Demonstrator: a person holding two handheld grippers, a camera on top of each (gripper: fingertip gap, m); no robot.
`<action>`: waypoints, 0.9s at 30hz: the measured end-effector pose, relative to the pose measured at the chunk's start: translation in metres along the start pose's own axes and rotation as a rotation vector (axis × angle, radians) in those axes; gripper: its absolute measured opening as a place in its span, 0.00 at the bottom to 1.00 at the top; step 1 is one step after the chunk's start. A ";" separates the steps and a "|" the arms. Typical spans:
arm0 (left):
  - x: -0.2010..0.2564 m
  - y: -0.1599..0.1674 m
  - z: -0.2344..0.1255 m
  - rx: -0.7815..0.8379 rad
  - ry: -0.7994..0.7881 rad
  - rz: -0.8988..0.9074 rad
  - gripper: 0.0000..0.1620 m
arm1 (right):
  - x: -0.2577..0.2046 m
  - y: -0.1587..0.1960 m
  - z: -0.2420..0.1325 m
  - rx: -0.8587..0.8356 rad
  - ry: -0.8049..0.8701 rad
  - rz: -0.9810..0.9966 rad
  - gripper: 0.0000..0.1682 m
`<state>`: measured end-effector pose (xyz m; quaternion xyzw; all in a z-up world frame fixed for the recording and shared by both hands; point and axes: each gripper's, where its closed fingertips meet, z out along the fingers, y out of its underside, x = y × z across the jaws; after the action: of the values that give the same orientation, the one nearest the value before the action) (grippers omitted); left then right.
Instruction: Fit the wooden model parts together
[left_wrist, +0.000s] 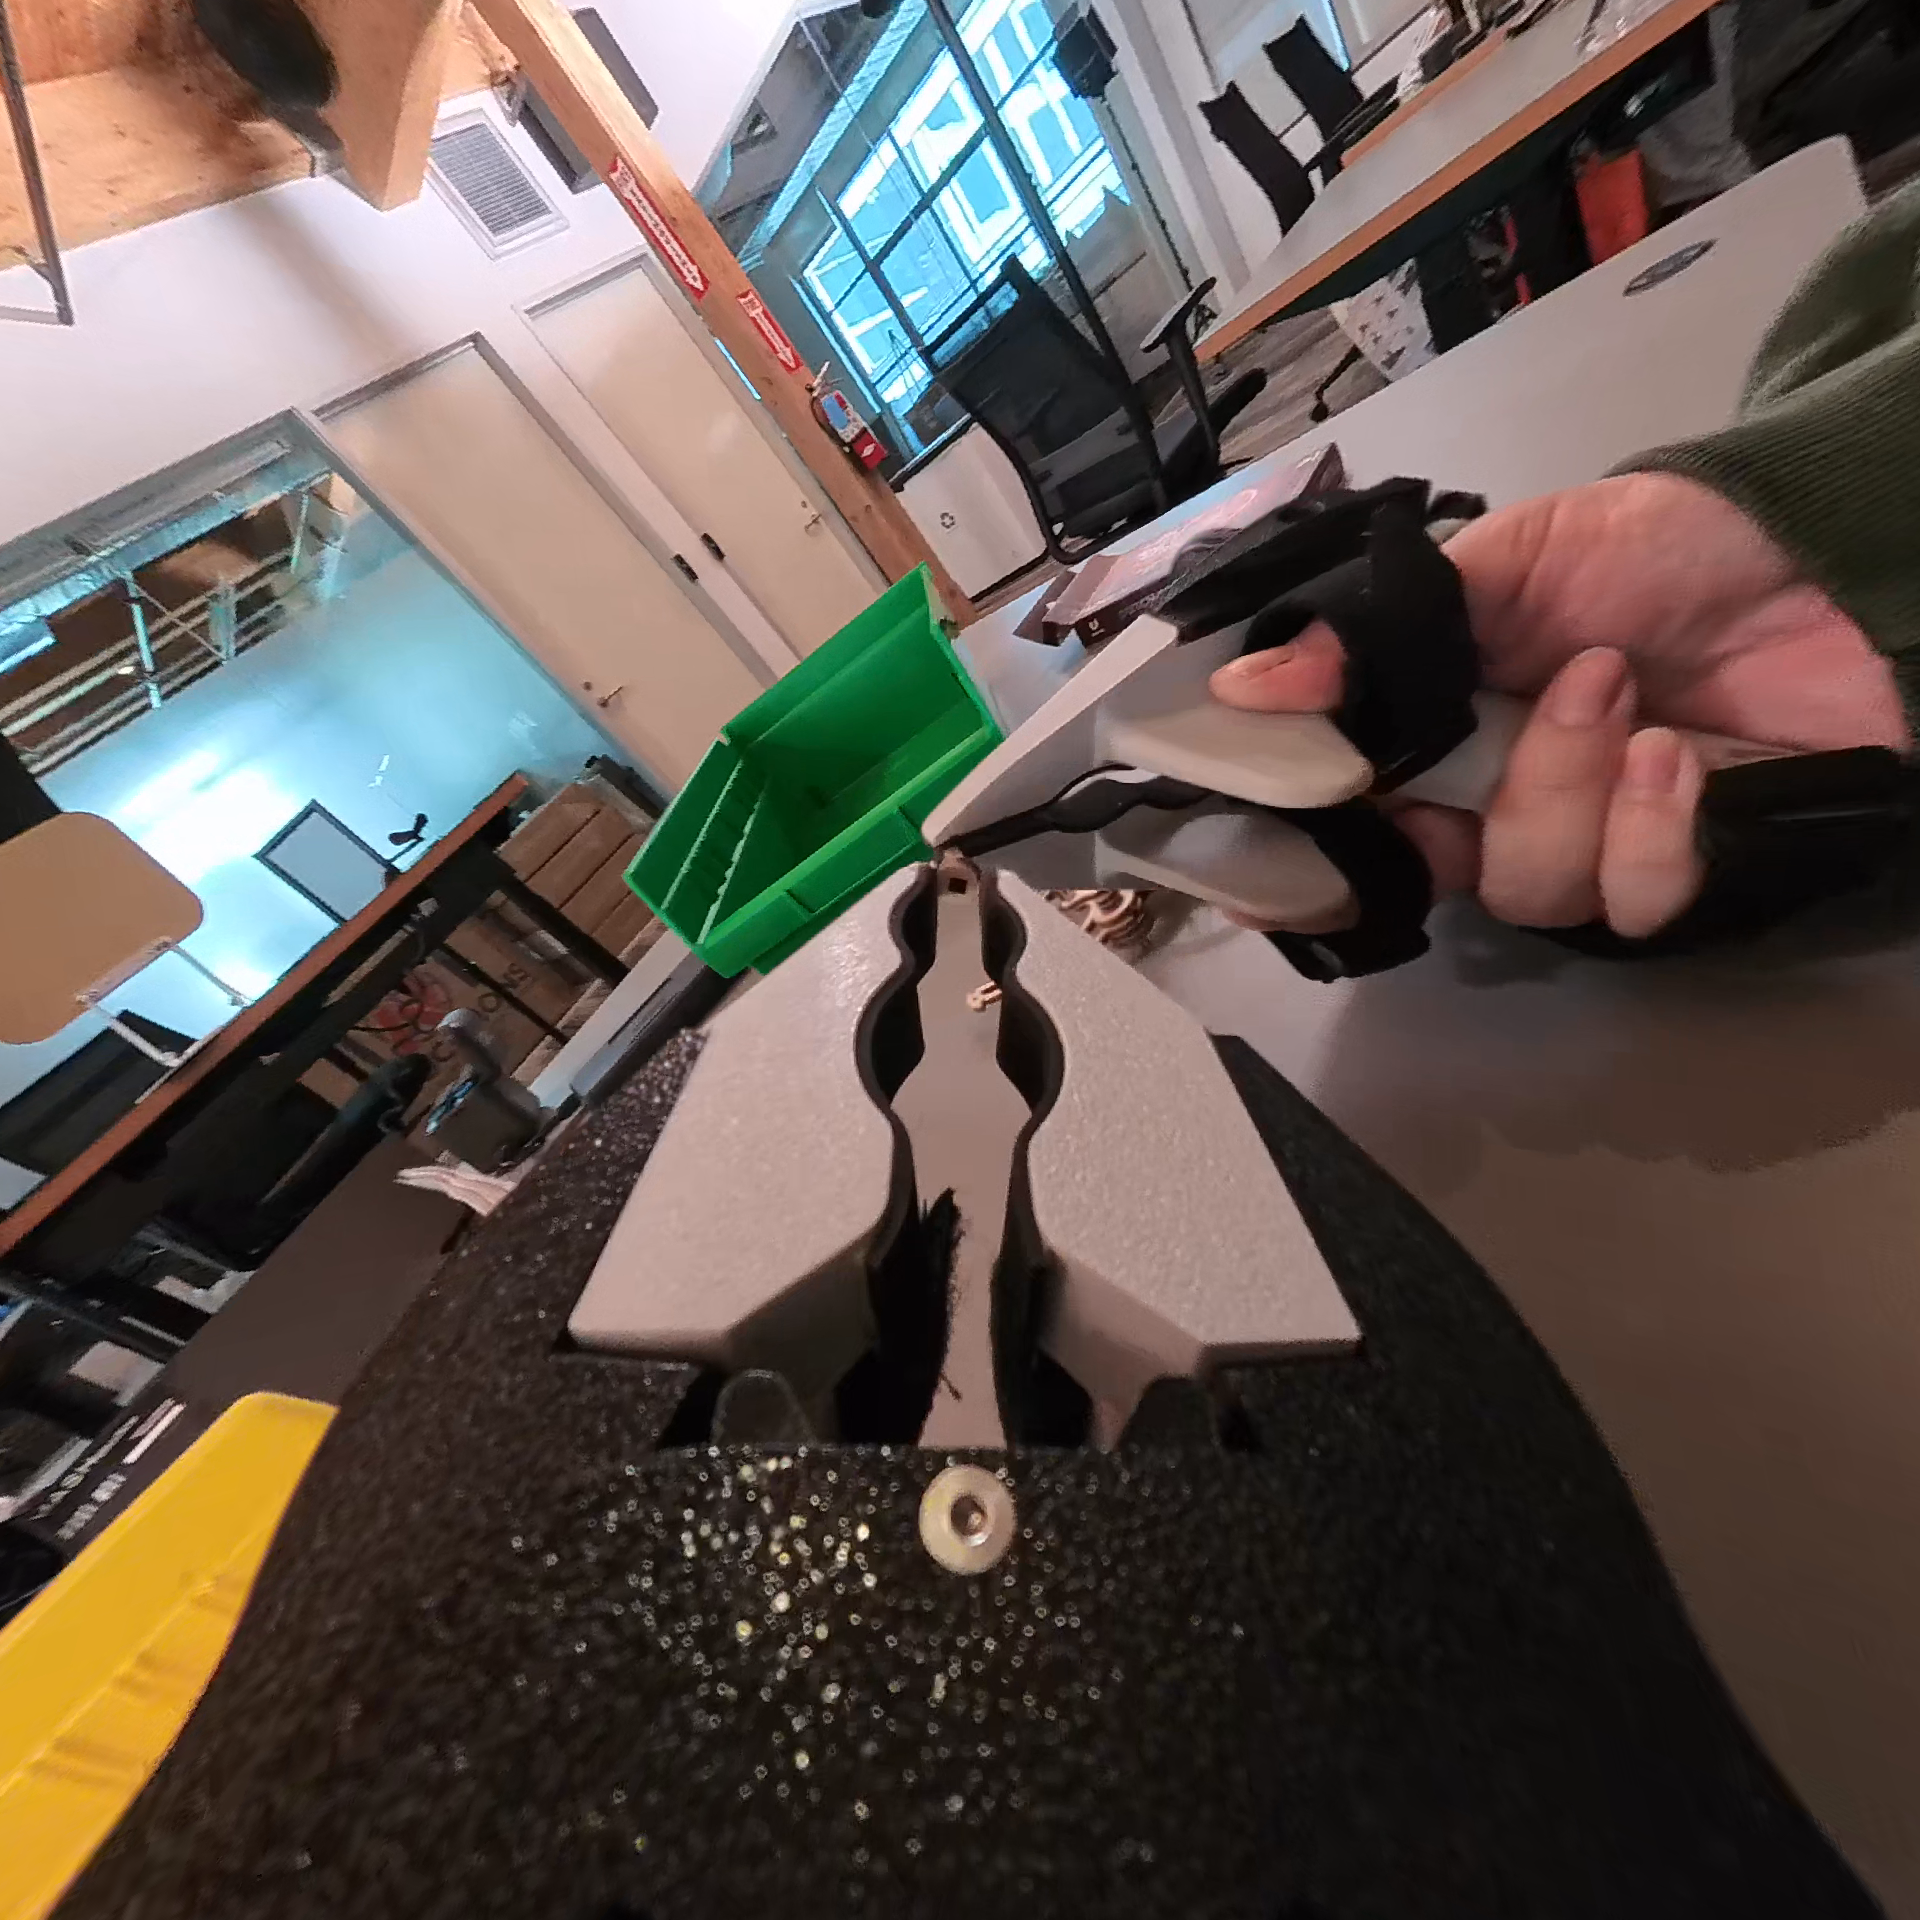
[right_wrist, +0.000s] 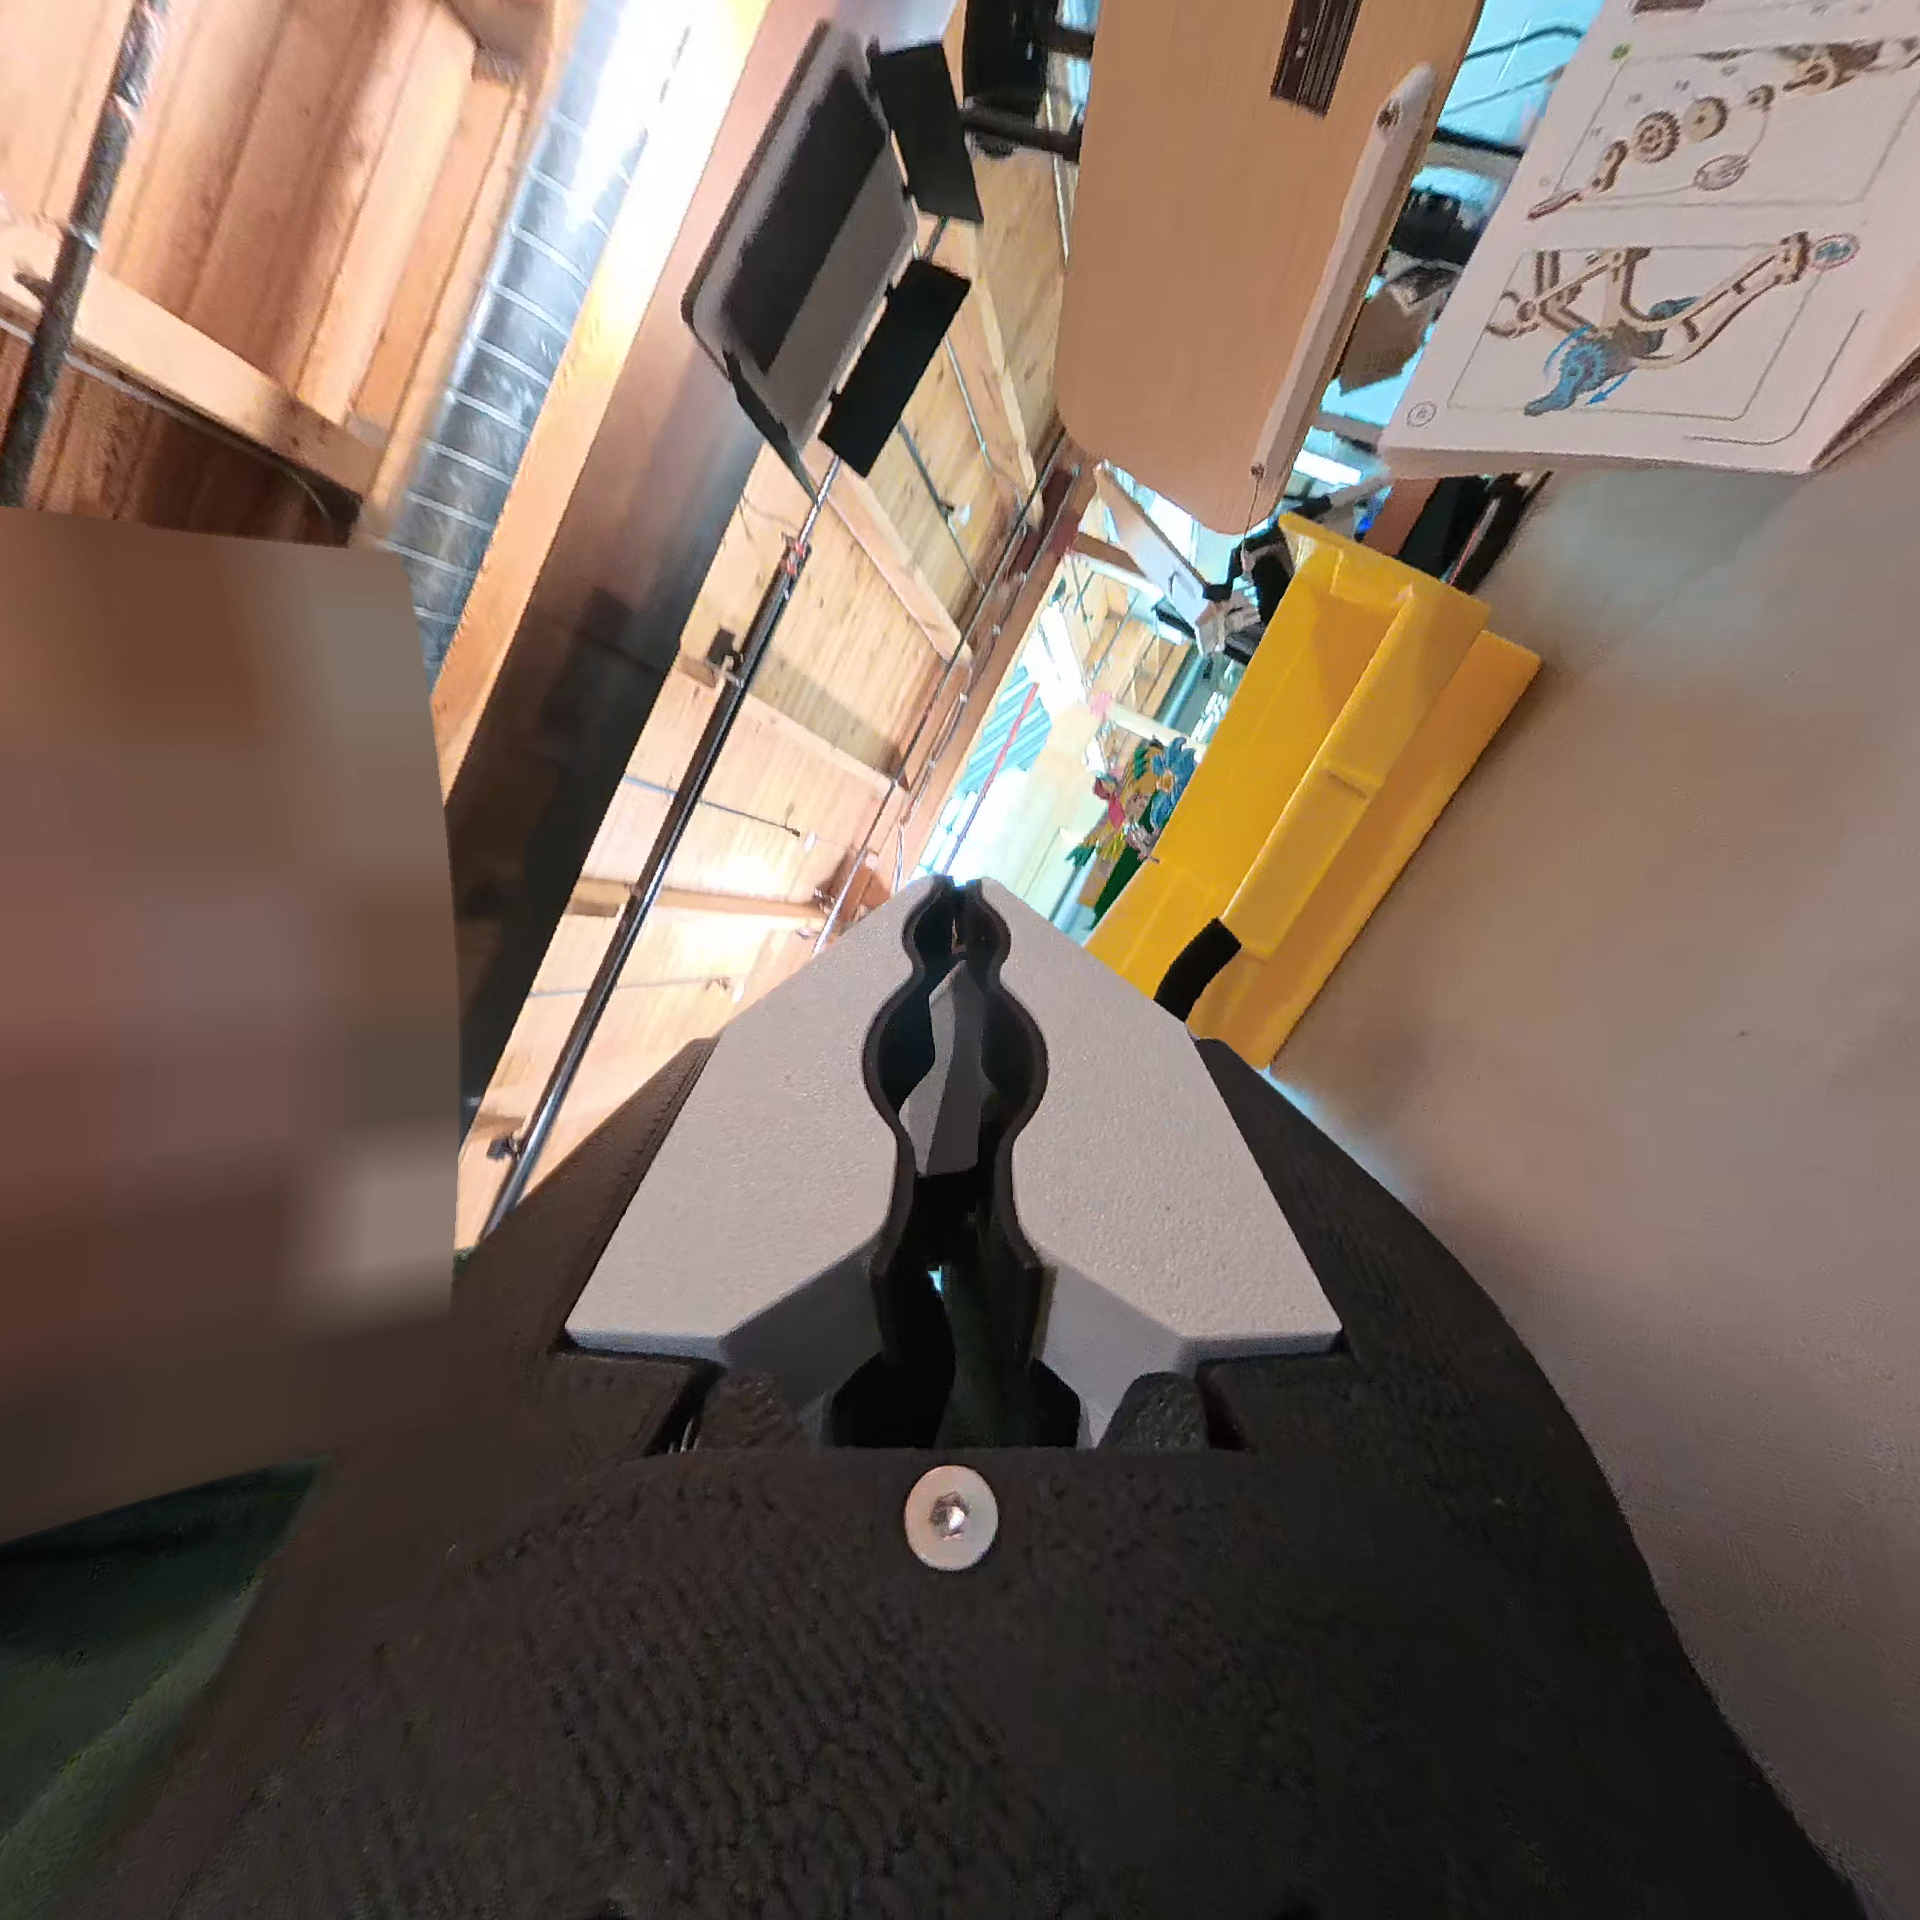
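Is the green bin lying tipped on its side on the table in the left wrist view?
Yes, the green bin lies tipped on the grey table, its open inside facing the camera, just beyond the left gripper.

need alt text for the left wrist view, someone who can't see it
The left tongs are nearly closed around a small wooden part at their tips, while the right tongs, held by a person's hand, meet them tip to tip above a grey table. A green bin sits just behind.

Right tool (left_wrist: 940, 844) crowds the left tool's (left_wrist: 956, 883) tip; green bin (left_wrist: 821, 790) blocks beyond; grey tabletop (left_wrist: 1558, 1143) lies open.
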<state>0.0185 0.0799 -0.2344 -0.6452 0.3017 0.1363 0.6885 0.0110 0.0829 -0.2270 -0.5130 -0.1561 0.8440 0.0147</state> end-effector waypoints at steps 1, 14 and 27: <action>0.000 0.000 0.000 -0.006 -0.011 0.014 0.04 | 0.000 0.000 0.000 0.021 -0.001 0.010 0.01; -0.008 0.001 -0.001 -0.012 -0.064 0.015 0.04 | 0.000 -0.003 0.005 0.164 -0.034 0.061 0.01; -0.012 -0.001 -0.003 0.006 -0.093 0.022 0.03 | -0.003 -0.001 0.009 0.195 -0.053 0.115 0.01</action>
<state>0.0094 0.0794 -0.2263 -0.6329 0.2768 0.1727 0.7021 0.0047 0.0815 -0.2206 -0.4949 -0.0438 0.8678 0.0121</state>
